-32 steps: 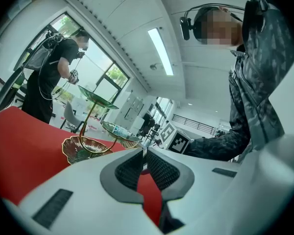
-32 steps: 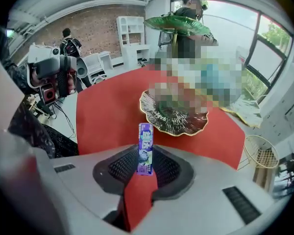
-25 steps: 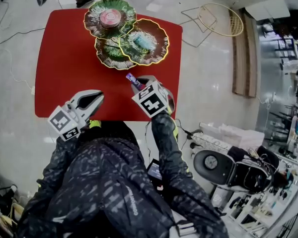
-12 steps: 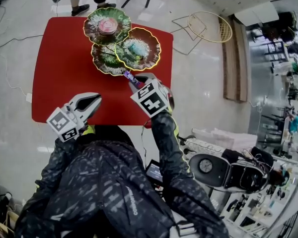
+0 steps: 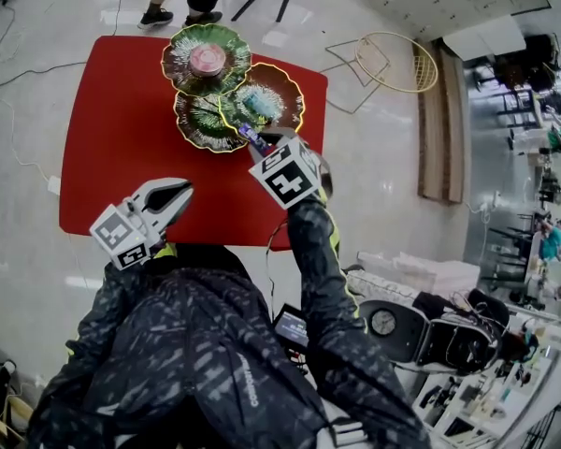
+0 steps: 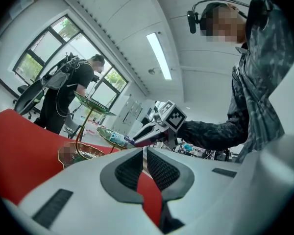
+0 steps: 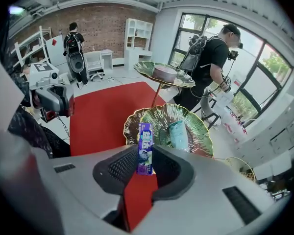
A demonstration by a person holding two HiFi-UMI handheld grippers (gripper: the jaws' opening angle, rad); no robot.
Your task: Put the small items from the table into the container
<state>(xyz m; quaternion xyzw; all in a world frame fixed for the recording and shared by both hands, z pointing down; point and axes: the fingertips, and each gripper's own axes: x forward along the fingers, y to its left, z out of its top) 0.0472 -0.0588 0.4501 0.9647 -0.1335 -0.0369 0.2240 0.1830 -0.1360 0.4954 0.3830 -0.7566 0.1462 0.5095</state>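
Seen from above, a red table point(image 5: 122, 129) carries a stand point(image 5: 226, 96) of three green leaf-shaped plates close to its far edge, toward the far right corner.

The top plate point(image 5: 206, 59) holds a pink round item point(image 5: 208, 59). The right plate point(image 5: 271, 96), lower down, holds a teal packet point(image 5: 262, 94). The left plate point(image 5: 198, 122), lowest, shows nothing that can be made out.

The right gripper point(image 5: 258, 144) points steeply down over the near rims of the two lower plates, where they meet. Its jaws pinch a slim purple pack point(image 7: 145, 148) by its lower end. The pack stands upright between the pads and is clear of the plates and the table.

The left gripper point(image 5: 181, 191) is held level over the table's near edge, left of the right one and well apart from the stand. Its jaws are pressed together with nothing between them.

A person point(image 7: 210, 58) with a backpack stands on the floor beyond the table's far edge.
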